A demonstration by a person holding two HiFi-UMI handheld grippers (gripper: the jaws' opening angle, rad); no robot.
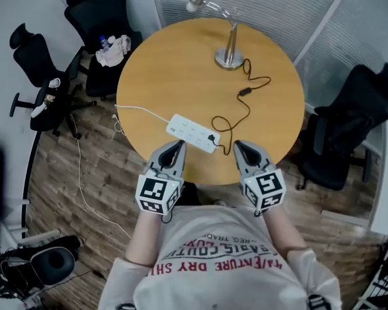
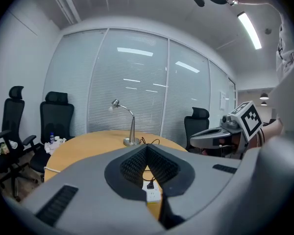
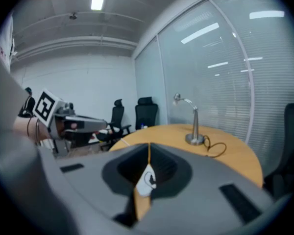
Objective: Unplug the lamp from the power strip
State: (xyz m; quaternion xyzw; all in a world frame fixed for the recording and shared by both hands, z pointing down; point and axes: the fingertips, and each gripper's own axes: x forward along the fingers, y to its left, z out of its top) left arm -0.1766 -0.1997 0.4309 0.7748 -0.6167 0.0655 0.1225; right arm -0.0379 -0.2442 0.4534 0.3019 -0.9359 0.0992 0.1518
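The left tool (image 1: 175, 145) is held at the near rim of the round wooden surface (image 1: 174, 63), its jaws brought together at the tips with nothing between them. The right tool (image 1: 240, 146) hangs beside it, a little apart. Its jaws are likewise closed and empty, and only a thin slit shows between them in the right gripper view.

Just ahead of the two tools, and between them, the white power strip (image 1: 193, 133) lies aslant near the surface's near edge. A black plug (image 1: 212, 137) sits in the strip's right end. From it a black cord (image 1: 246, 92) loops across the wood to the base of the silver desk lamp (image 1: 231, 41), which stands upright at the far side. The strip's own white cable (image 1: 139, 110) runs off the left edge — down toward the plank floor (image 1: 84, 173). Black office chairs (image 1: 349, 121) stand round the surface.
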